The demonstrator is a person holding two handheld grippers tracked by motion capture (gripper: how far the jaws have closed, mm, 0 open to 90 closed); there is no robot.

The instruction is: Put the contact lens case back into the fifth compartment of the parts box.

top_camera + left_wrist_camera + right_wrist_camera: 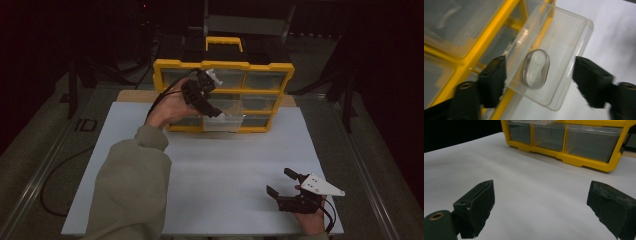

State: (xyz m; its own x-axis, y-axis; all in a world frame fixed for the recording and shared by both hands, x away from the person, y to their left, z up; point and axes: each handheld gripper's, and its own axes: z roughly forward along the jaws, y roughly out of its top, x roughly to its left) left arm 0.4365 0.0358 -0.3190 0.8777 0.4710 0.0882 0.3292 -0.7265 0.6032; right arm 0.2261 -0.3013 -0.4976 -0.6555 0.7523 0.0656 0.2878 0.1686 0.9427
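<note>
Your left gripper (216, 111) is up at the twelve o'clock end of the white mat (240, 165), set against the yellow drawer cabinet (223, 95). Its jaws stand wide on either side of a clear plastic drawer (549, 67) that sticks out from the cabinet's lower row; one jaw is touching or nearly touching the drawer's side, the other stands apart from it. A rounded oval pull (535, 68) sits on the drawer front between your jaws. Your right gripper (281, 182) rests at about five o'clock on the mat, well apart from the cabinet, its jaws spread wide with only bare mat between them. Behind the cabinet, at twelve o'clock, a yellow carry handle (224, 42) rises in the dim background.
</note>
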